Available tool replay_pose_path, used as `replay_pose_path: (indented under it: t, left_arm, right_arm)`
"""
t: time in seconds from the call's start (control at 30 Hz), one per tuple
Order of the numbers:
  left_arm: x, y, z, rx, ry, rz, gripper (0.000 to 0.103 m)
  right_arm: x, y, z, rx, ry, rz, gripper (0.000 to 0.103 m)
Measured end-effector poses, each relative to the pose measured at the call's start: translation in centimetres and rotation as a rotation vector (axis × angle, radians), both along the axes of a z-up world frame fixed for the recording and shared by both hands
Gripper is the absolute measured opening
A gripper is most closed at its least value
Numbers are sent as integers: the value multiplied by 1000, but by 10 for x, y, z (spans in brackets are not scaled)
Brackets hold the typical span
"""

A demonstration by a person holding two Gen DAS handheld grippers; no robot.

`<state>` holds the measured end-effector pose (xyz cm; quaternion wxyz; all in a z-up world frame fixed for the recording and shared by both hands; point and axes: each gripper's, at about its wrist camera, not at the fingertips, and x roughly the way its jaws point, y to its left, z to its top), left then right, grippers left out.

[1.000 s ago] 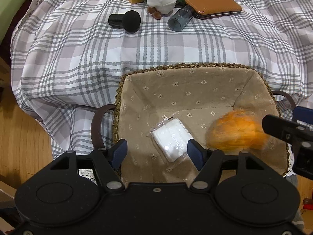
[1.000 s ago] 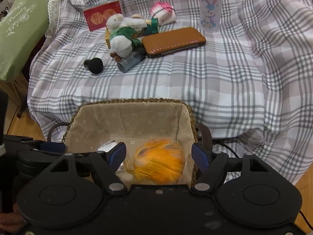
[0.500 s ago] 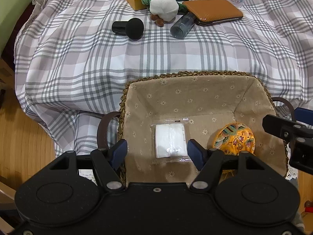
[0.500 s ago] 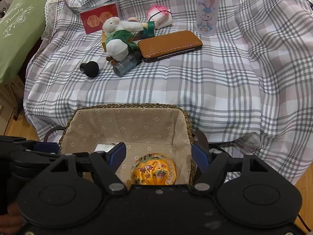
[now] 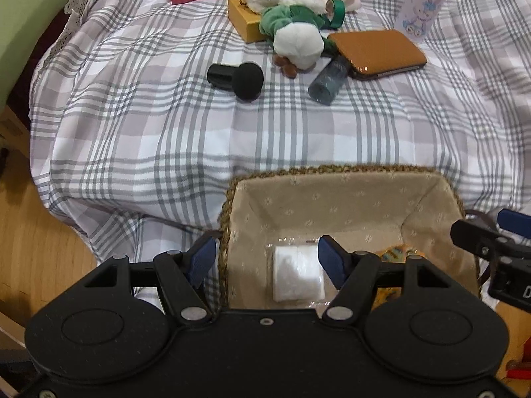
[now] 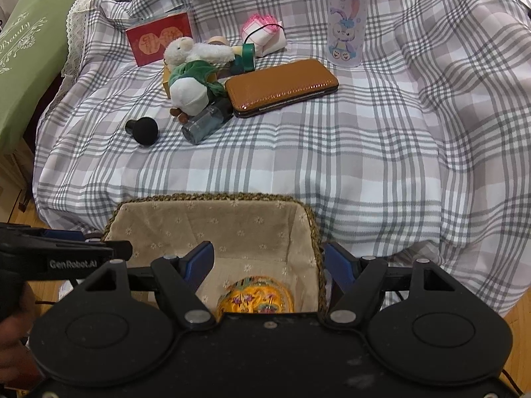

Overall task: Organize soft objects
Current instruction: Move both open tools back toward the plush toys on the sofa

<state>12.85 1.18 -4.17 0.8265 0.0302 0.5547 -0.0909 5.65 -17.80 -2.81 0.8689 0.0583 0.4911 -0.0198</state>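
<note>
A woven basket (image 5: 332, 199) (image 6: 212, 219) with a beige flowered lining stands in front of the plaid-covered bed. In it lie a white pack in clear wrap (image 5: 297, 273) and a yellow embroidered pouch (image 6: 255, 297) (image 5: 396, 253). My left gripper (image 5: 265, 258) hangs open above the basket's left rim, nothing between its fingers. Open too is my right gripper (image 6: 270, 262), high over the basket's right end, empty. A white plush toy in green clothes (image 5: 293, 30) (image 6: 190, 73) lies far back on the bed.
On the plaid cloth lie a black knob-shaped object (image 5: 239, 79), a small grey bottle (image 5: 328, 81), a brown leather case (image 5: 376, 53), a yellow box (image 5: 244, 21), a red card (image 6: 161, 38), a pink-trimmed cloth bundle (image 6: 264, 31) and a purple cartoon bottle (image 6: 346, 16). Wooden floor lies left.
The yellow pouch dropped from the air into the basket and came to rest. Both views have drawn up and back, so the basket sits lower and more of the bed shows.
</note>
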Motion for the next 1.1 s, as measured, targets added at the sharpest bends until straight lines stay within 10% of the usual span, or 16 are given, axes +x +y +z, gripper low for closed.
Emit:
replay_pose_path:
  t: [1.1]
  left_arm:
    - [121,-34,22,-12,-208,0,66]
  right_arm:
    - [89,-10,1,-99,-109,22,73]
